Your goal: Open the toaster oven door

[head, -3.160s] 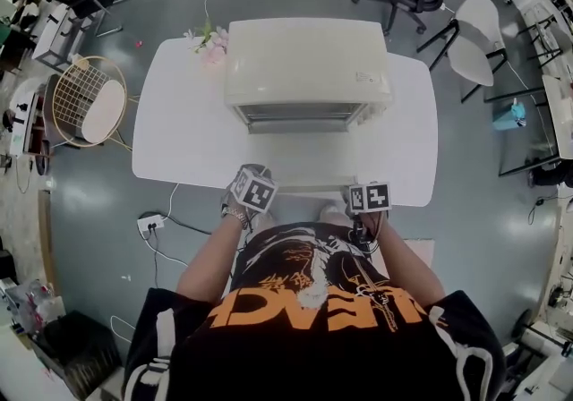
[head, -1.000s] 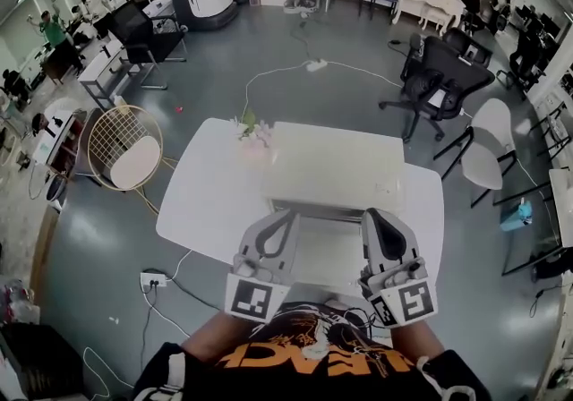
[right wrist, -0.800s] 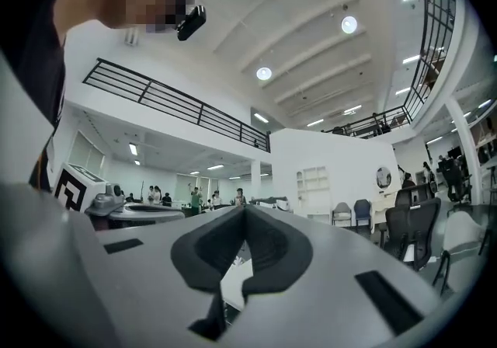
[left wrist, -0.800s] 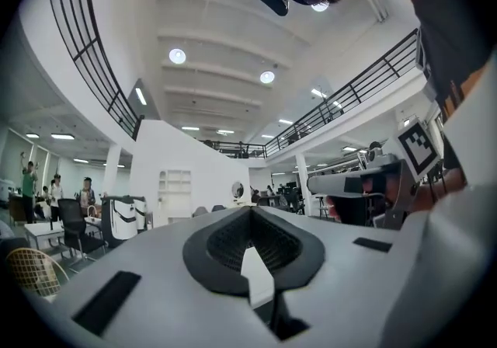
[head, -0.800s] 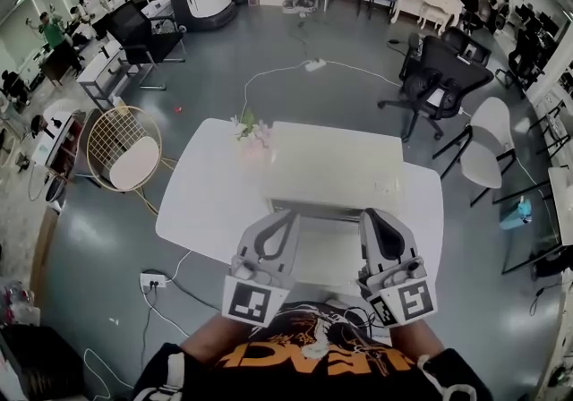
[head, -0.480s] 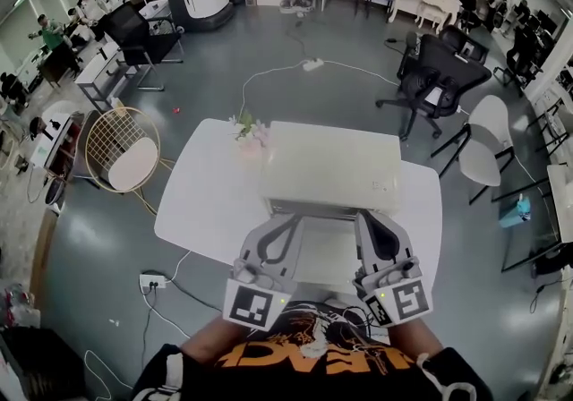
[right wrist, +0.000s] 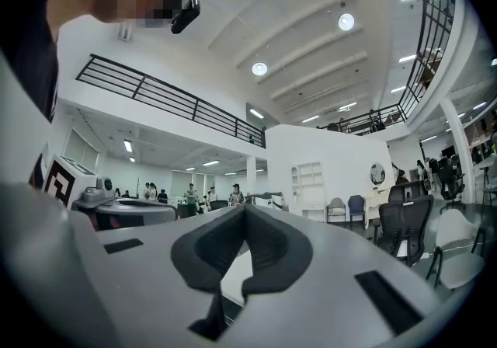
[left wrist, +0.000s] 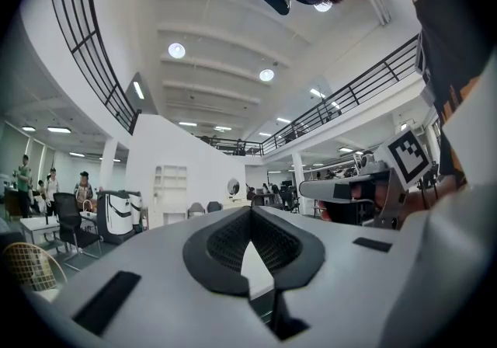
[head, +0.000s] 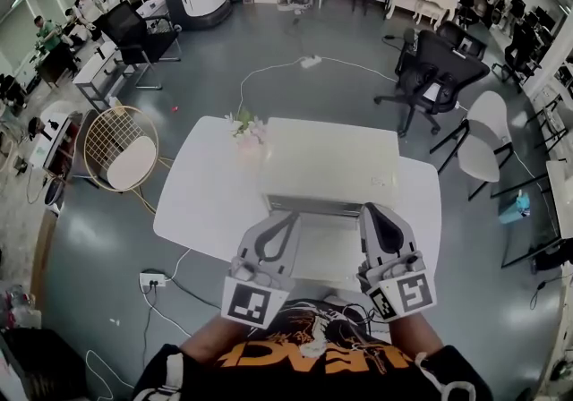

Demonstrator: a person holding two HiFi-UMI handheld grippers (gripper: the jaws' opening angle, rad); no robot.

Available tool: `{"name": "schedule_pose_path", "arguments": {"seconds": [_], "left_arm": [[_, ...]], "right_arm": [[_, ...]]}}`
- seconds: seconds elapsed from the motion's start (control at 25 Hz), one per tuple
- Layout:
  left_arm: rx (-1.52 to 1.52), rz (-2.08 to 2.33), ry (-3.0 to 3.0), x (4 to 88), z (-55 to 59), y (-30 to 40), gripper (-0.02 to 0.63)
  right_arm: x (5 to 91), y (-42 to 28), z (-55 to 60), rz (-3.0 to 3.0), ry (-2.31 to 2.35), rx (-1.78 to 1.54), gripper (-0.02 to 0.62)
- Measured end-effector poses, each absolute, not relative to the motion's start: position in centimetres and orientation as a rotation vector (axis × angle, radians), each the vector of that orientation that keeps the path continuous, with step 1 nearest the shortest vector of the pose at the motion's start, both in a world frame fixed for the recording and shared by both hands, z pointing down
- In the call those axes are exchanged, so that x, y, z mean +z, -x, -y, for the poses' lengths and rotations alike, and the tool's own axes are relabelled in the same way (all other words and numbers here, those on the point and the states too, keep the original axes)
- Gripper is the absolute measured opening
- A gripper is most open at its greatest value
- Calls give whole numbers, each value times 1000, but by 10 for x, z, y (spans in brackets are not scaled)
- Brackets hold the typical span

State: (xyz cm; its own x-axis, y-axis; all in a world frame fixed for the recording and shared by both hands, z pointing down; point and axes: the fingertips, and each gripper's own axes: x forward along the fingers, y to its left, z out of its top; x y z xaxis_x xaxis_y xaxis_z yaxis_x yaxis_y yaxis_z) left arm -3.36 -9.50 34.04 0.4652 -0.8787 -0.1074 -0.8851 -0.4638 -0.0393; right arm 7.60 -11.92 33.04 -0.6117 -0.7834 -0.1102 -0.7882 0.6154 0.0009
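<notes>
A cream toaster oven [head: 329, 165] stands on the white table [head: 201, 198]. Only a narrow strip of its front [head: 313, 205] shows, and its door looks closed. Both grippers are held up close to the head camera, above the table's near edge and short of the oven. My left gripper [head: 287, 215] is shut, with nothing between the fingers. In the left gripper view its jaw tips [left wrist: 250, 213] meet. My right gripper [head: 369, 209] is also shut and empty, its tips [right wrist: 243, 210] touching. Both gripper views point out across the hall, and neither shows the oven.
A small bunch of pink flowers [head: 246, 129] stands at the table's far left corner beside the oven. A wire chair [head: 121, 153] is left of the table. A black office chair [head: 430, 63] and a white chair [head: 488, 135] stand at the right. A power strip [head: 150, 280] lies on the floor.
Since 3.2 s ago both grippers have risen from the table's near edge to just under the head camera. Over the last second they have barely moved and stay shut.
</notes>
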Motion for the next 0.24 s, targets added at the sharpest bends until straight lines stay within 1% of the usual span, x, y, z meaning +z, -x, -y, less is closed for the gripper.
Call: {"name": "schedule_pose_path", "arguments": {"seconds": [0.24], "left_arm": [[100,-1574,2610,336,92,31,21]], "right_arm": [[327,-72,114,-2755,1316,83,12]]}}
